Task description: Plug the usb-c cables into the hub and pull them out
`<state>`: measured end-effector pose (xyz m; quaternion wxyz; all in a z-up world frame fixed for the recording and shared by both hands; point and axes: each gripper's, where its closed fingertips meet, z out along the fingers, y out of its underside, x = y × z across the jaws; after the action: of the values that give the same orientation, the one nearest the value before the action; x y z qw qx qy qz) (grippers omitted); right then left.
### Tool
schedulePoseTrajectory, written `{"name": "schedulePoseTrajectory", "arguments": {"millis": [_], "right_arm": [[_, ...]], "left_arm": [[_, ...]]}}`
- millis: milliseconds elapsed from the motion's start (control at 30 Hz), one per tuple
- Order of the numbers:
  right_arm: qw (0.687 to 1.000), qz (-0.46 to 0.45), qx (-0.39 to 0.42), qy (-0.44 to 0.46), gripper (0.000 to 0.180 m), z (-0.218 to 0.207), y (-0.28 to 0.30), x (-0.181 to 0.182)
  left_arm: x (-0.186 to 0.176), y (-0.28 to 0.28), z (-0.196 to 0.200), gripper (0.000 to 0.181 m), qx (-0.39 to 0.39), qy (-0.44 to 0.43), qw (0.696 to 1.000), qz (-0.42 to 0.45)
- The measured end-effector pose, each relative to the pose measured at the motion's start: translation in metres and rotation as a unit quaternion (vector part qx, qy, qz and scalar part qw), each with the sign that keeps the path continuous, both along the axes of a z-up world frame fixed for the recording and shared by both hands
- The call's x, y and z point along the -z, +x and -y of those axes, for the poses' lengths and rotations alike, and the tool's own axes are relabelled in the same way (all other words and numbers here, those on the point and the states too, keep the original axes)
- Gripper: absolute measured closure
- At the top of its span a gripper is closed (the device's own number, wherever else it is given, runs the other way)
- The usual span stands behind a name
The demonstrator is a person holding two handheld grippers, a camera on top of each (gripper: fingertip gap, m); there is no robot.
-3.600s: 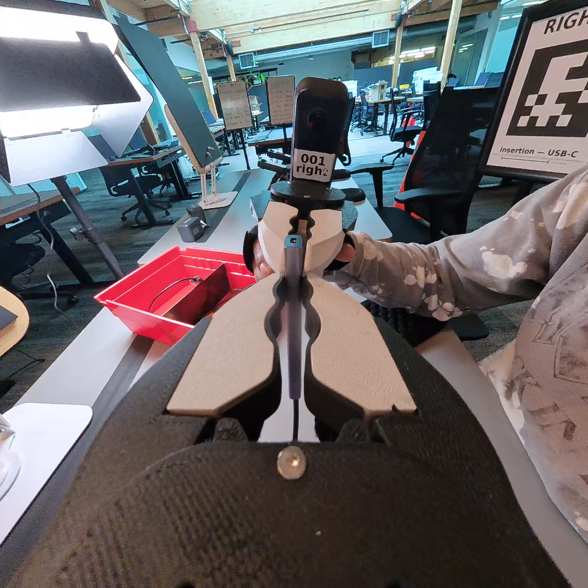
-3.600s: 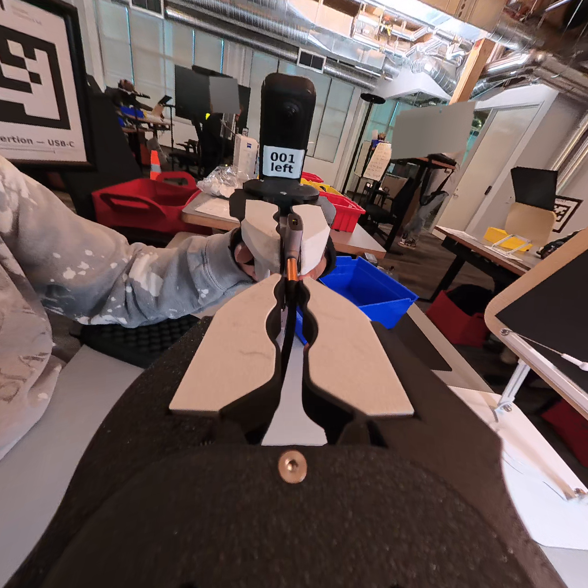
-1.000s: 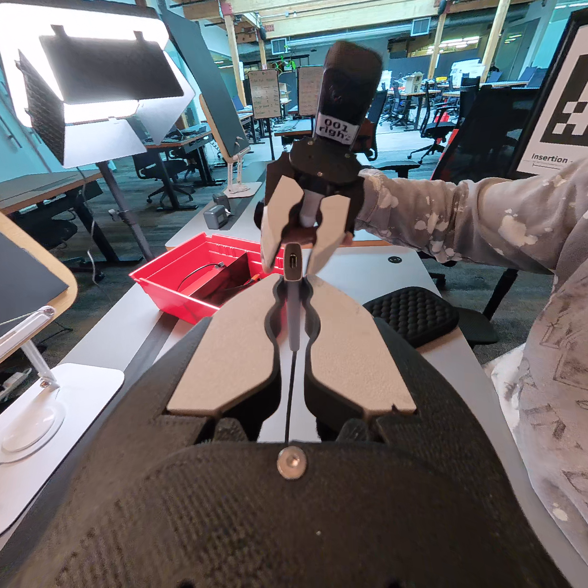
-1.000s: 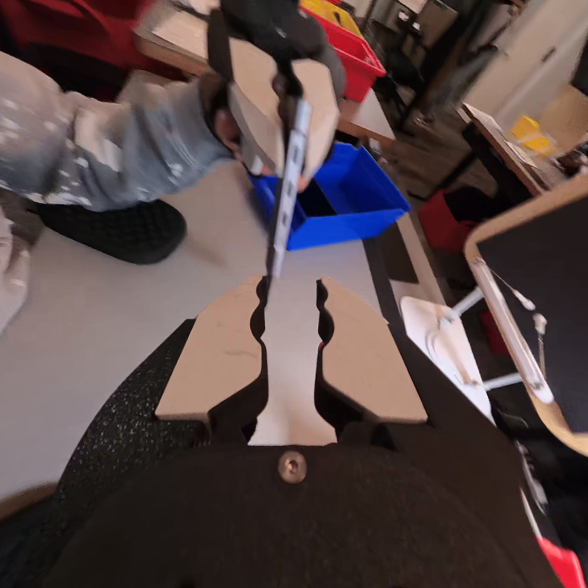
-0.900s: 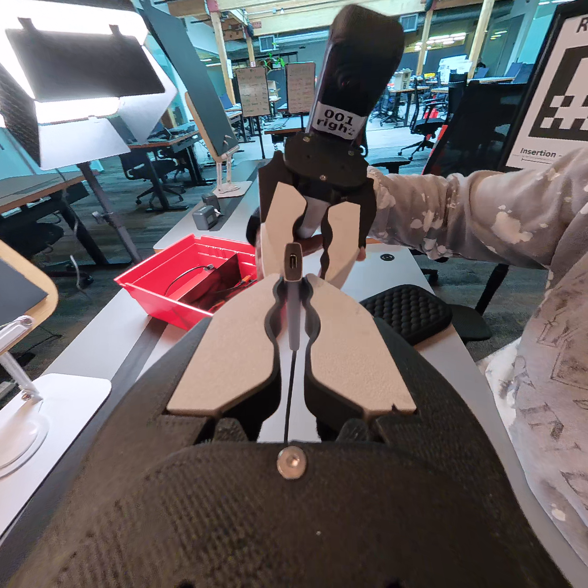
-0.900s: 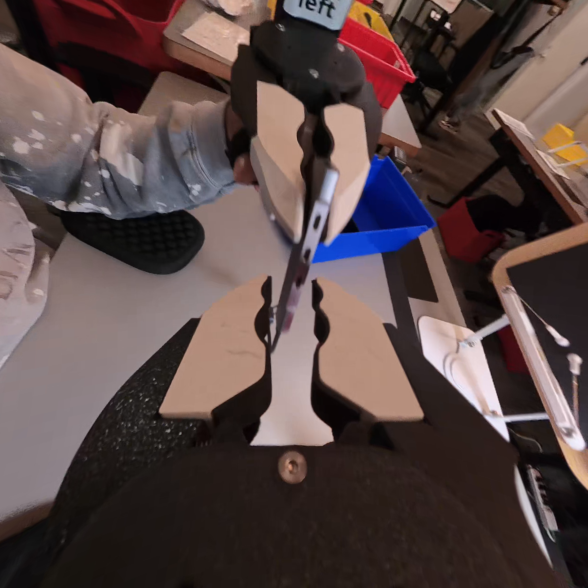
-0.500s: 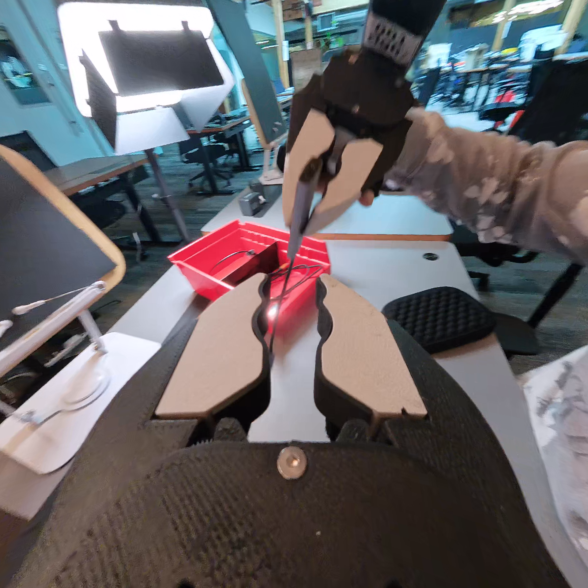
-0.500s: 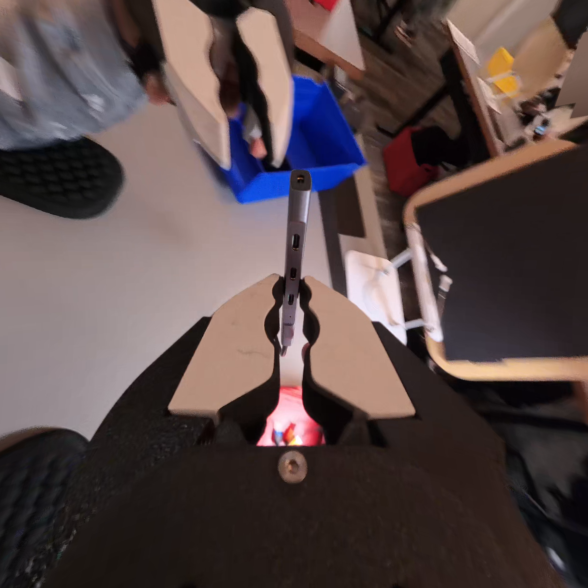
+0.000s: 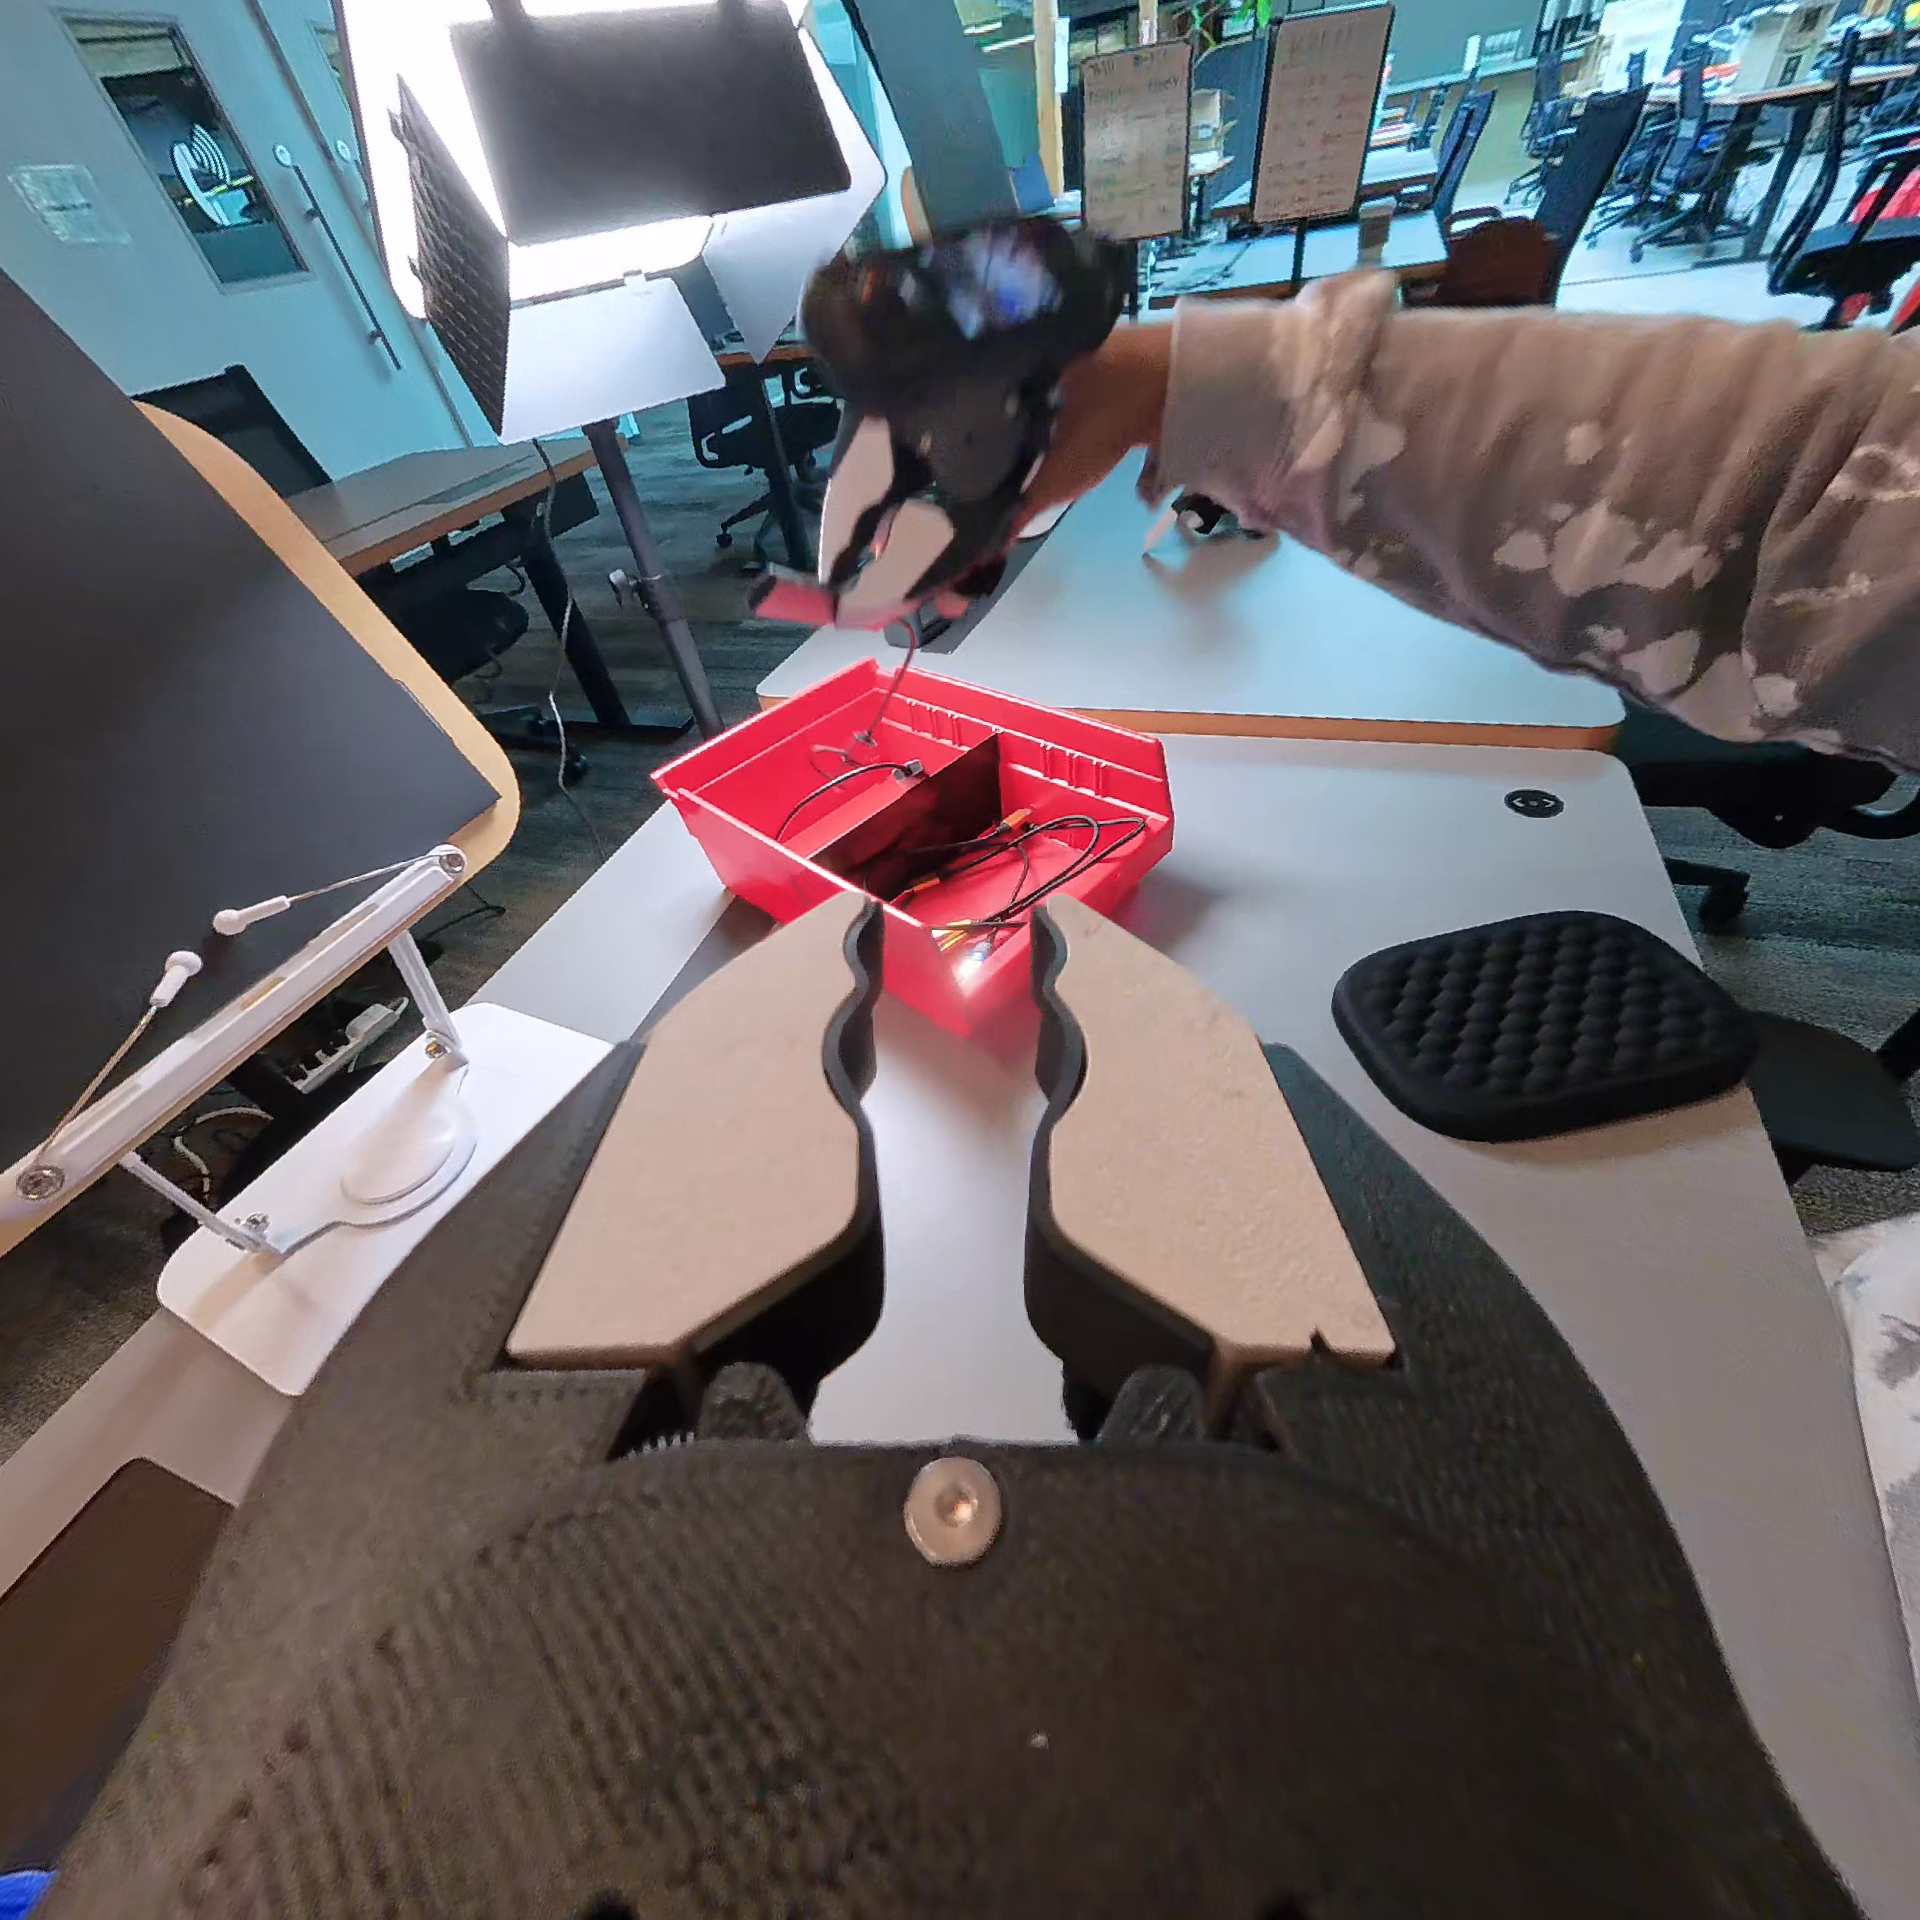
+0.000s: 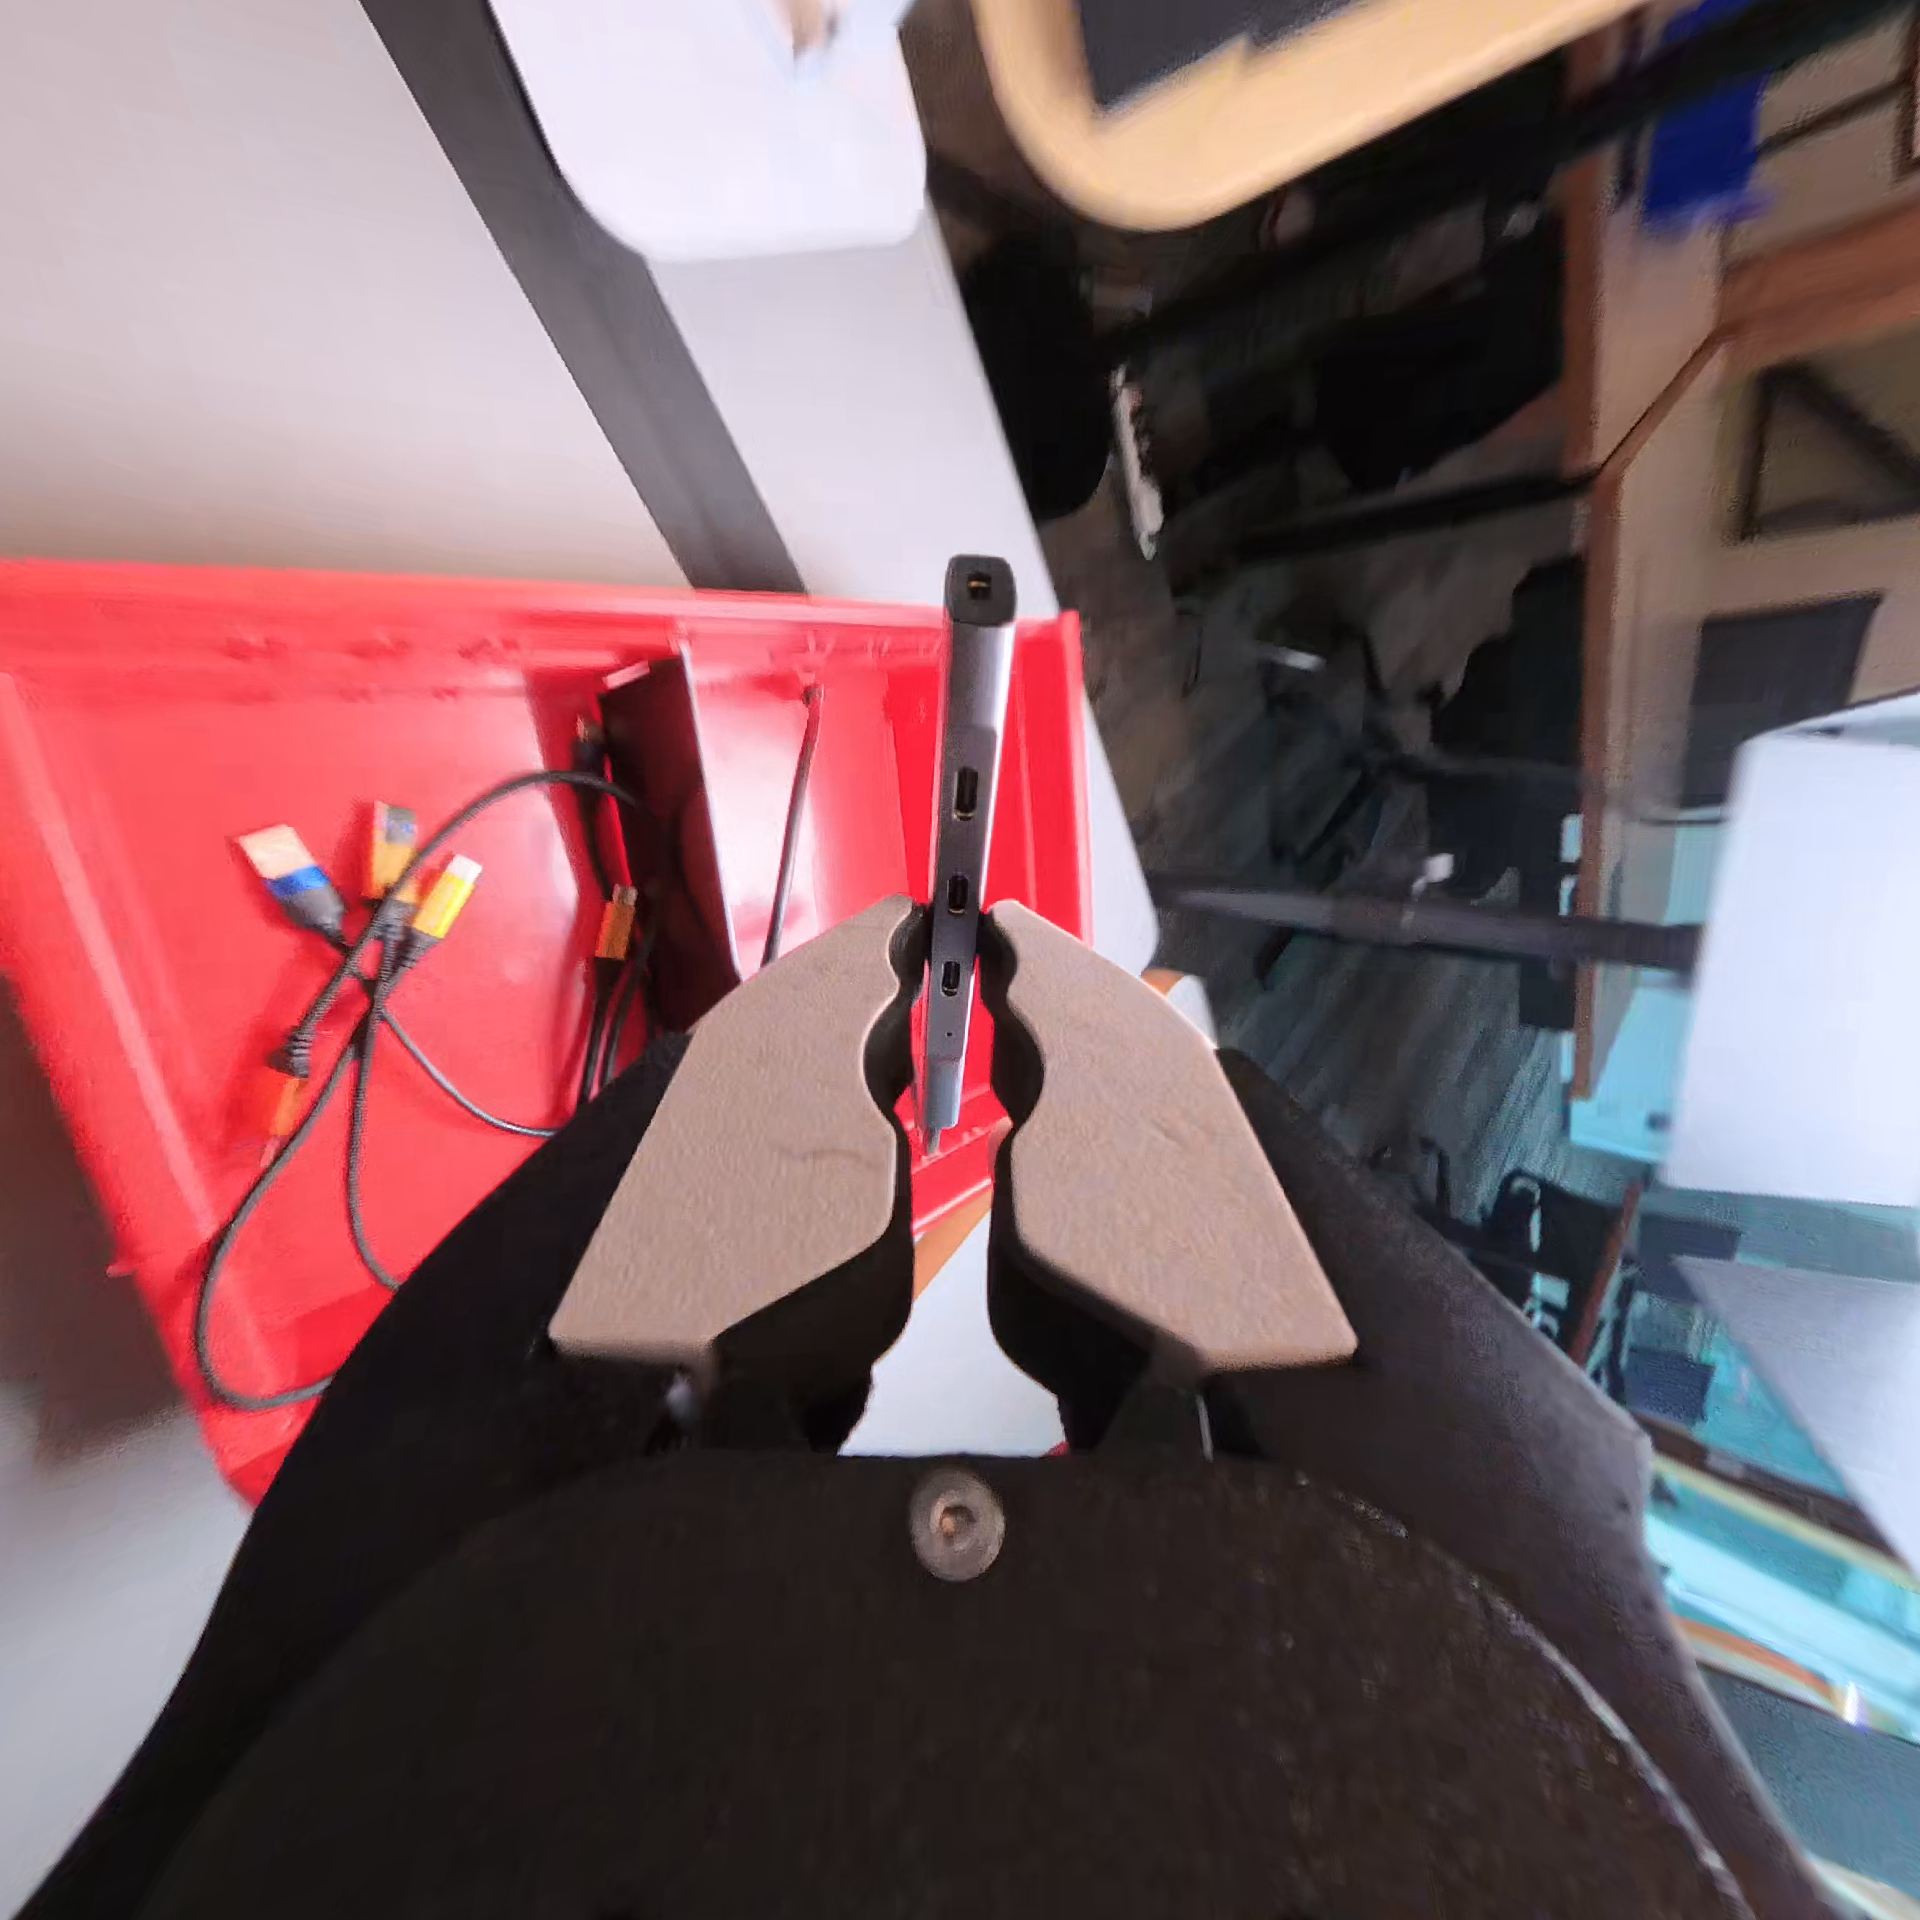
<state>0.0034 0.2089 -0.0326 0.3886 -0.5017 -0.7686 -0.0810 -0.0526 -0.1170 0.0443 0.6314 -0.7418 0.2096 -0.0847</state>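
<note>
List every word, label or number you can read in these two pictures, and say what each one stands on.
Whiteboards at the back: handwriting, too small to read.
Paper notice on the wall: too small to read.
hub, held in the right gripper: no writing visible.
Nothing else legible.

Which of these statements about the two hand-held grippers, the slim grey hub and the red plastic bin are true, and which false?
1. The right gripper is shut on the slim grey hub. True.
2. The left gripper holds a cable. False: it is open and empty.
3. Black cables with orange plugs lie in the red plastic bin. True.
4. The bin sits on the black padded rest. False: it sits apart, on the grey table.
</note>
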Motion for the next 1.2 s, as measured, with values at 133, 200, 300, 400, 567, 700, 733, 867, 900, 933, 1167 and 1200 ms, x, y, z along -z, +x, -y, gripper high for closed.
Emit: {"name": "schedulePoseTrajectory", "arguments": {"millis": [133,200,300,400,567,700,733,867,900,933,1167,1200], "right_arm": [[0.998,0.024,0.053,-0.033,0.170,-0.042,-0.004,0.077],[0.996,0.015,0.067,-0.054,0.170,-0.054,-0.009,0.100],[0.989,0.006,0.092,-0.117,0.164,-0.063,-0.011,0.118],[0.982,0.004,0.115,-0.153,0.152,-0.071,-0.007,0.120],[0.975,-0.110,0.110,-0.160,0.150,-0.075,-0.011,0.071],[0.951,-0.244,0.057,-0.180,0.151,-0.043,-0.016,0.015],[0.943,-0.275,0.040,-0.182,0.152,-0.030,-0.015,0.002],[0.919,-0.339,-0.025,-0.198,0.153,0.034,0.002,-0.018],[0.917,-0.343,-0.032,-0.201,0.152,0.049,0.009,-0.014],[0.917,-0.341,-0.036,-0.203,0.151,0.063,0.017,-0.007],[0.950,-0.260,-0.005,-0.174,0.147,0.117,0.076,0.083],[0.955,-0.246,-0.006,-0.165,0.147,0.122,0.083,0.094]], "left_arm": [[0.005,-0.006,-0.002,0.154,-0.009,-0.009,1.000,-0.006],[0.009,-0.011,-0.004,0.154,-0.015,-0.015,1.000,-0.007],[0.014,-0.020,-0.006,0.154,-0.023,-0.025,0.999,-0.004],[0.018,-0.028,-0.009,0.153,-0.027,-0.032,0.999,0.005],[0.022,-0.032,-0.010,0.153,-0.031,-0.038,0.999,0.008],[0.022,-0.033,-0.009,0.153,-0.037,-0.041,0.998,0.003],[0.021,-0.034,-0.009,0.153,-0.041,-0.042,0.998,0.001],[0.020,-0.045,-0.004,0.152,-0.066,-0.043,0.997,-0.007],[0.019,-0.050,-0.002,0.152,-0.076,-0.044,0.996,-0.009],[0.020,-0.057,0.000,0.152,-0.089,-0.046,0.995,-0.011],[0.035,-0.112,0.033,0.148,-0.179,-0.097,0.978,-0.032],[0.044,-0.120,0.041,0.147,-0.189,-0.114,0.975,-0.033]]}}
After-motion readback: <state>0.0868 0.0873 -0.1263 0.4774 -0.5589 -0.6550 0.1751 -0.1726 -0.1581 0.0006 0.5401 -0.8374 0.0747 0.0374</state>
